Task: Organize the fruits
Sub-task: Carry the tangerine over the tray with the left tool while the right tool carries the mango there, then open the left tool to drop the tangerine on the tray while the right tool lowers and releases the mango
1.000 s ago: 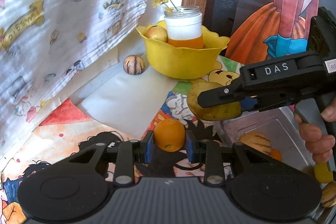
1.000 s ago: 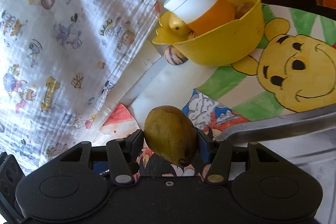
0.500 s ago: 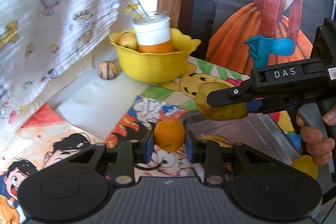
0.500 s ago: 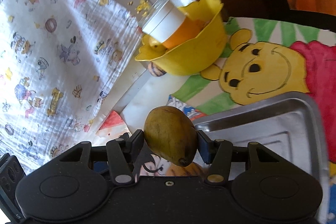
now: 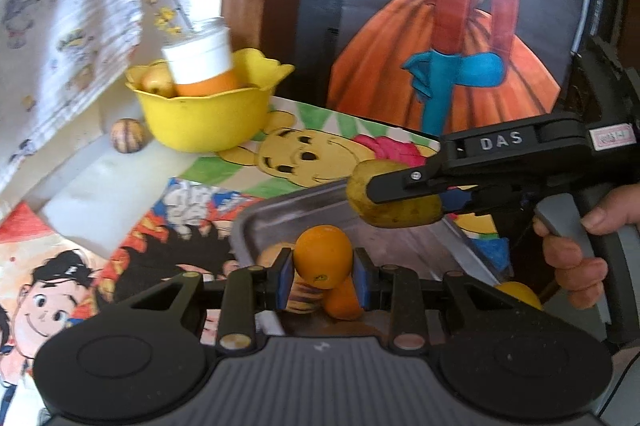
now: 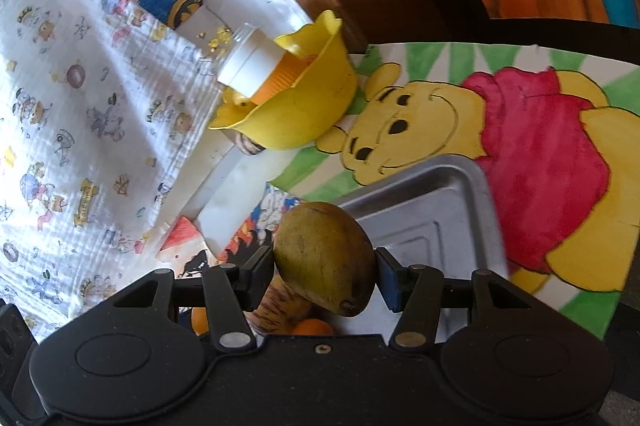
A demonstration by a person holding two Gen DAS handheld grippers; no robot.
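My left gripper (image 5: 322, 278) is shut on an orange (image 5: 323, 260), held above the near left corner of a grey metal tray (image 5: 256, 222). My right gripper (image 6: 324, 274) is shut on a green-brown mango (image 6: 324, 258); in the left wrist view it (image 5: 394, 202) hangs over the tray's far side. In the tray below lie a striped yellow fruit (image 5: 302, 296), another orange fruit (image 5: 342, 302) and a yellow fruit (image 5: 518, 296). The tray also shows in the right wrist view (image 6: 424, 210).
A yellow bowl (image 5: 204, 118) at the back left holds a white-lidded orange jar (image 5: 200, 66) and a yellow fruit (image 5: 154, 82). A striped round fruit (image 5: 127, 136) lies beside the bowl. A printed cloth (image 5: 68, 26) hangs at the left. Cartoon drawings cover the table.
Both grippers have moved right and forward with their fruits, from beside the tray to above it. The bowl has shifted left and farther off in both views.
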